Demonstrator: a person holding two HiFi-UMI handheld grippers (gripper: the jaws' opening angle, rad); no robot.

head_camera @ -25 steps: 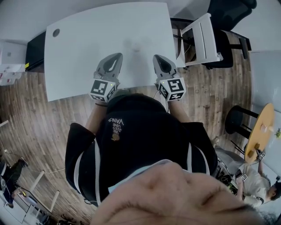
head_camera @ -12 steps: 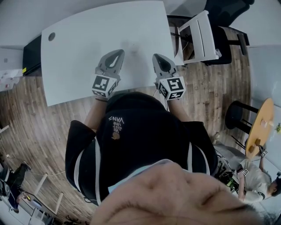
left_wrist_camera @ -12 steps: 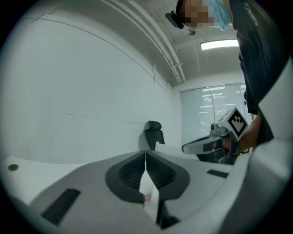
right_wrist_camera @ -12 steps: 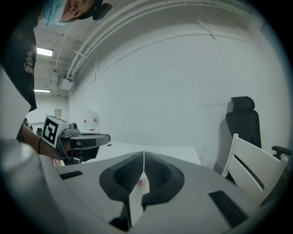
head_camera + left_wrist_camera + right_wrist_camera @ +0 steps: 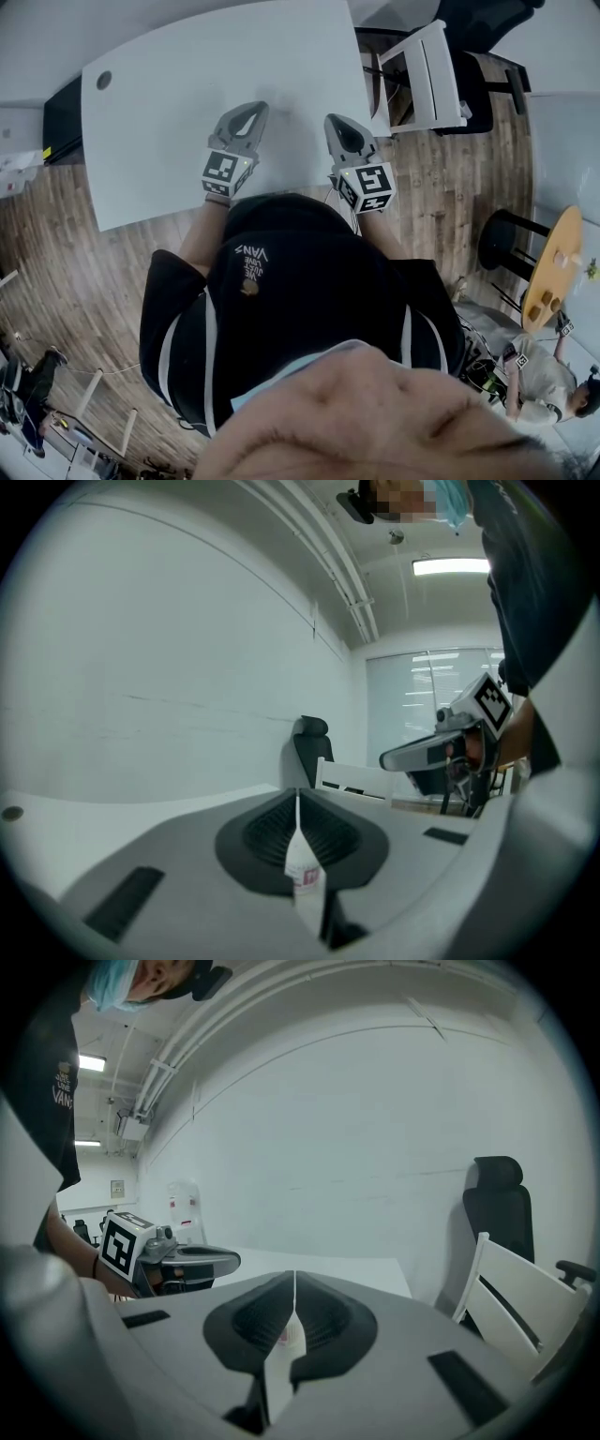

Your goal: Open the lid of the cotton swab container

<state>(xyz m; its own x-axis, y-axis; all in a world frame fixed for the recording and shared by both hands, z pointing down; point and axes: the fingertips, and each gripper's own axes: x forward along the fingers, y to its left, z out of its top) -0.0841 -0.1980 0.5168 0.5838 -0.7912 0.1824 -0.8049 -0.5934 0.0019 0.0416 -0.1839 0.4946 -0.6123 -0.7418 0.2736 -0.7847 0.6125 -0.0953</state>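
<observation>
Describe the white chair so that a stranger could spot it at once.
Start at the large white table in the head view. Just past its right edge stands the white chair. Its neighbour, the office chair behind it, is black.

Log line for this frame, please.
left gripper: shut, empty | right gripper: shut, empty | both over white table | container: not clearly visible

White table [image 5: 187, 112]. Grey left gripper [image 5: 251, 111] and grey right gripper [image 5: 337, 124], both patterned with black-and-white squares. Brown wood-plank floor [image 5: 75, 253]. White chair [image 5: 427, 75] at one o'clock. Black top [image 5: 300, 281] with white side stripes.
</observation>
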